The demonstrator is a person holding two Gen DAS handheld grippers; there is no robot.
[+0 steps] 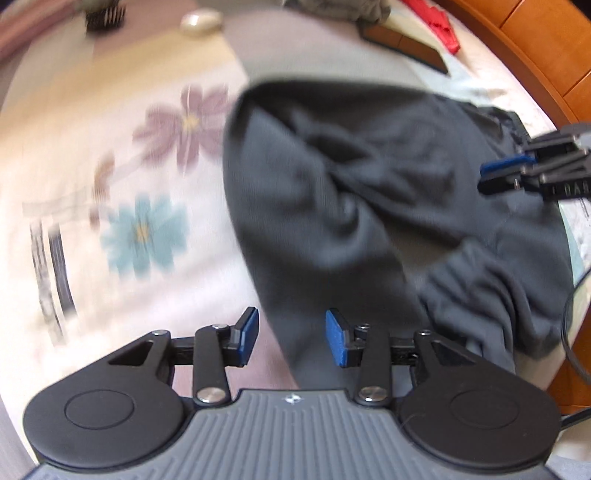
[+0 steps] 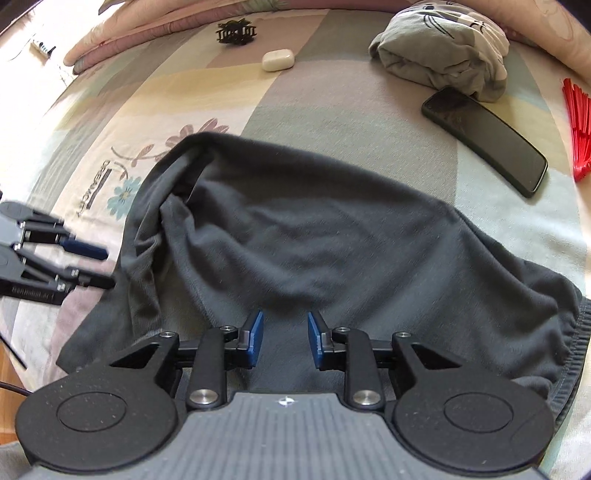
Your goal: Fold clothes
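Note:
A dark grey garment [image 1: 369, 203] [image 2: 314, 240] lies crumpled on a flowered bed sheet [image 1: 147, 147], its elastic waistband [image 2: 576, 350] bunched at the right in the right wrist view. My left gripper [image 1: 291, 325] hovers over the garment's left edge, jaws apart, with nothing between the blue pads. It also shows at the left of the right wrist view as the left gripper [image 2: 99, 266]. My right gripper [image 2: 285, 325] stands open above the near part of the cloth, pads clear of it. It appears at the right edge of the blurred left wrist view as the right gripper [image 1: 491, 177].
Behind the garment lie a black phone [image 2: 484, 140], a folded grey garment with a cartoon print [image 2: 443, 51], a white earbud case [image 2: 277, 60], a black hair claw [image 2: 236, 34] and a red item [image 2: 576, 129]. A wooden bed frame [image 1: 535, 48] runs along the right.

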